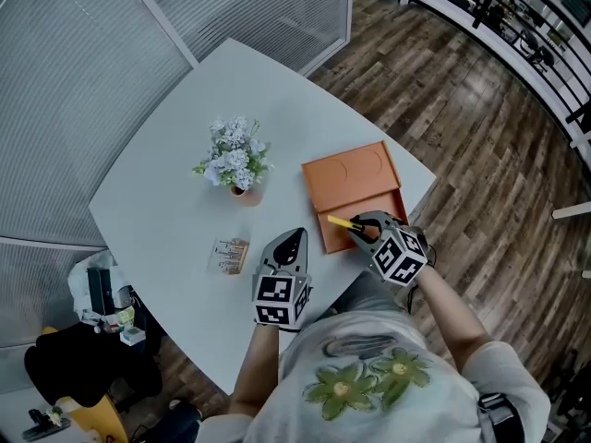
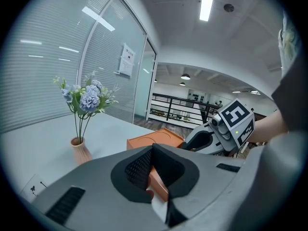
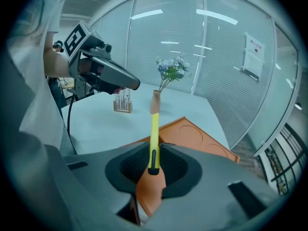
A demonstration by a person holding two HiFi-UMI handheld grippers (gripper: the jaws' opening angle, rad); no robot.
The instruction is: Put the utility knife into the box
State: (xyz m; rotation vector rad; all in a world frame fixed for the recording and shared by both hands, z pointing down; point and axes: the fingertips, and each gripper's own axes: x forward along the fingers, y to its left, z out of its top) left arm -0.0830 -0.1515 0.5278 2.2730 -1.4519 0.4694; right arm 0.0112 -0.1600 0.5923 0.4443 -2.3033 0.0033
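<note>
- right gripper [image 1: 358, 229] is clamped on the yellow utility knife [image 3: 154, 138], holding it just over the orange box [image 1: 351, 178]
- left gripper [image 1: 293, 240] has its jaws together with nothing in them, over the white table [image 1: 166, 192]

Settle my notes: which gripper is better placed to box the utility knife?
Right. The right gripper holds the yellow utility knife over the orange box; the left gripper is empty, beside the box.
</note>
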